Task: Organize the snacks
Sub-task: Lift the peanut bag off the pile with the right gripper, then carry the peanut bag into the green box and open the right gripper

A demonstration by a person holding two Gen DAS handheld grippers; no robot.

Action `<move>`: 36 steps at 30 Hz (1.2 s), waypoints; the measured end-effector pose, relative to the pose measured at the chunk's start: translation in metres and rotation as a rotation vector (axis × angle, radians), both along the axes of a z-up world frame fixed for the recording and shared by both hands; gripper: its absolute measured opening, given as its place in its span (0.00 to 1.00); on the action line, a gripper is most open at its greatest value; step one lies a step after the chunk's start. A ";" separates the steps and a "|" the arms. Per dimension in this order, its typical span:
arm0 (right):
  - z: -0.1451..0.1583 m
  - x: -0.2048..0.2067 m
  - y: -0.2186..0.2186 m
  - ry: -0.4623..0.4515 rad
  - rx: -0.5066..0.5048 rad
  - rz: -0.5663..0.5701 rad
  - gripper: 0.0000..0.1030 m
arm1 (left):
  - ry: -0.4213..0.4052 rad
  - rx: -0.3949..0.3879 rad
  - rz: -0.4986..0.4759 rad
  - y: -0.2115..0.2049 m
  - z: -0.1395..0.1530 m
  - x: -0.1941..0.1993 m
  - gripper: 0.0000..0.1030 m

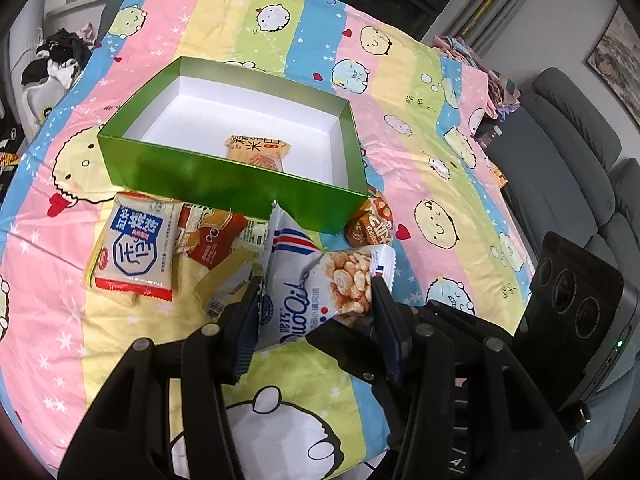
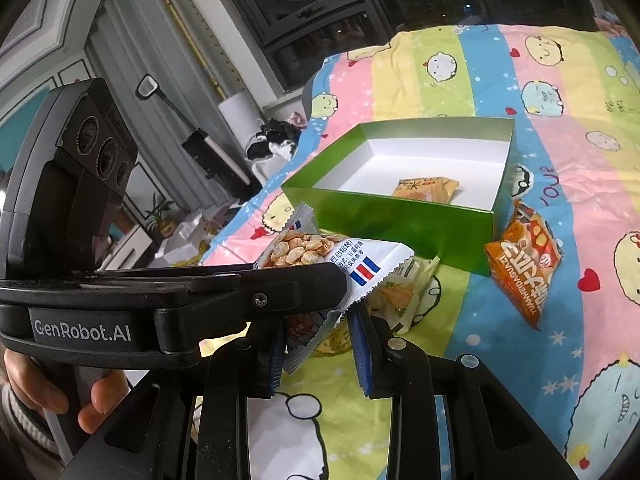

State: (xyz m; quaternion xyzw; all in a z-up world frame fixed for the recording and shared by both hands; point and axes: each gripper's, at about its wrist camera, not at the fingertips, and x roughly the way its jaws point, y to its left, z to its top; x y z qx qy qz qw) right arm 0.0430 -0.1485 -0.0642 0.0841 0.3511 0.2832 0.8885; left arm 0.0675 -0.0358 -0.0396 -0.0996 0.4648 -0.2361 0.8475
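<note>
A white biscuit packet (image 1: pixel 304 280) with a tricolour flag hangs above the striped cartoon bedsheet, and my left gripper (image 1: pixel 316 304) is shut across its width. In the right wrist view one left finger (image 2: pixel 280 280) crosses the same packet (image 2: pixel 360 268). The packet's lower end sits between the pads of my right gripper (image 2: pixel 320 340), which looks shut on it. Just beyond stands an open green box (image 1: pixel 224 176) (image 2: pixel 400 224) holding one orange packet (image 1: pixel 256 152) (image 2: pixel 426 189).
Loose on the sheet lie a white-and-blue packet (image 1: pixel 134 252), a red-brown packet (image 1: pixel 212 240), a yellow packet (image 1: pixel 228 284) and an orange packet (image 2: pixel 524 264) by the box's corner. A grey sofa (image 1: pixel 580 140) lies right, clothes (image 1: pixel 56 60) left. A hand (image 2: pixel 40 392) grips the left handle.
</note>
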 end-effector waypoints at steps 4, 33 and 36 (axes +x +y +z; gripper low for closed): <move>0.001 0.003 -0.004 -0.010 0.011 -0.003 0.30 | -0.011 0.012 -0.002 -0.005 0.003 0.003 0.50; 0.029 0.056 -0.021 -0.110 0.029 -0.059 0.30 | -0.111 0.030 -0.039 -0.024 0.034 0.062 0.50; 0.033 0.064 -0.023 -0.117 0.031 -0.069 0.30 | -0.120 0.026 -0.044 -0.025 0.037 0.070 0.50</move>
